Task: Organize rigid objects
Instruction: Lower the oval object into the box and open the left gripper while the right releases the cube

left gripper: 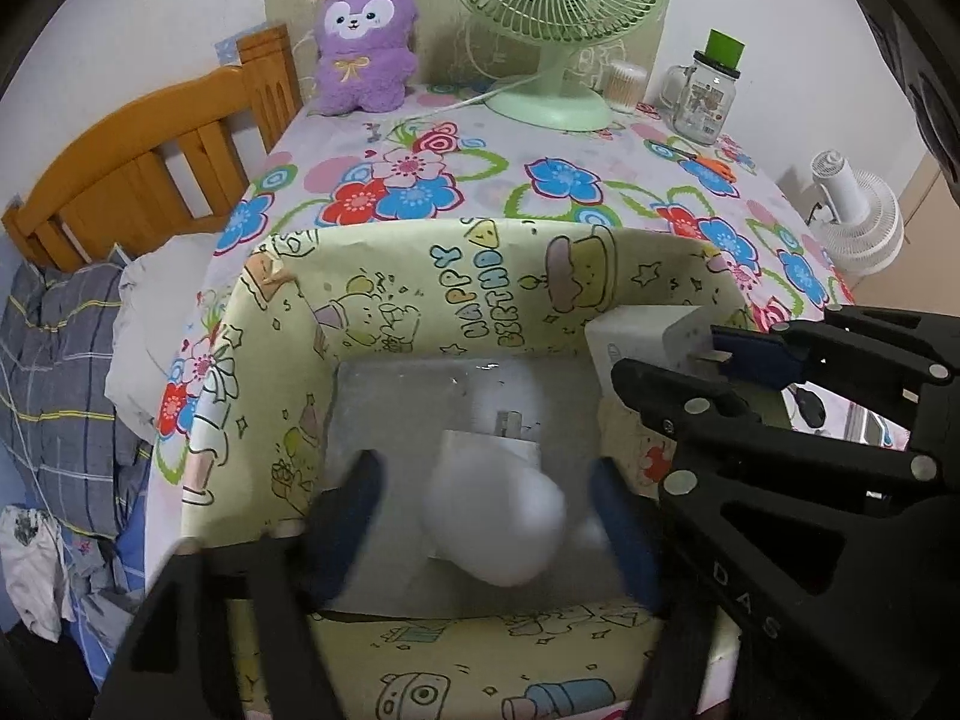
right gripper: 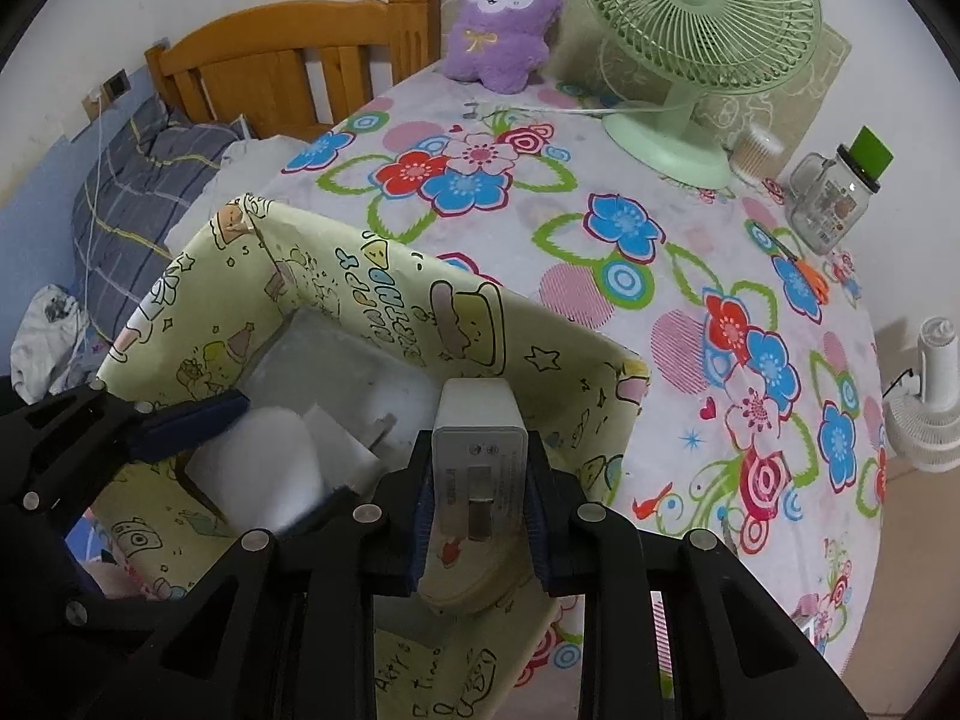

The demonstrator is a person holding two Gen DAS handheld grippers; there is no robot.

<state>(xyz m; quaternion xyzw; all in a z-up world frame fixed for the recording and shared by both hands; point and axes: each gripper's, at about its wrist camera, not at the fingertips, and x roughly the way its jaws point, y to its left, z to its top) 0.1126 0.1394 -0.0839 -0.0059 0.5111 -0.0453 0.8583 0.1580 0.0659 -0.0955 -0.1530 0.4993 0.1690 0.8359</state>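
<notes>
A yellow cartoon-print box (left gripper: 420, 294) (right gripper: 384, 276) stands open at the near edge of the flowered table. My left gripper (left gripper: 486, 516) is open above the box. A blurred white rounded object (left gripper: 495, 519) (right gripper: 258, 468) sits between its spread fingers, not gripped. A white plug adapter (left gripper: 489, 447) lies on the box floor below. My right gripper (right gripper: 480, 480) is shut on a white charger (right gripper: 478, 456) (left gripper: 642, 339), prongs towards the camera, and holds it over the box's right wall.
At the back of the flowered table (right gripper: 540, 204) stand a purple plush (left gripper: 363, 42), a green fan (left gripper: 555, 18), a cotton swab tub (left gripper: 624, 81) and a glass jar (left gripper: 705, 93). Orange scissors (right gripper: 807, 276) lie at the right. A bed (left gripper: 120, 180) is left, a white fan (left gripper: 858, 222) right.
</notes>
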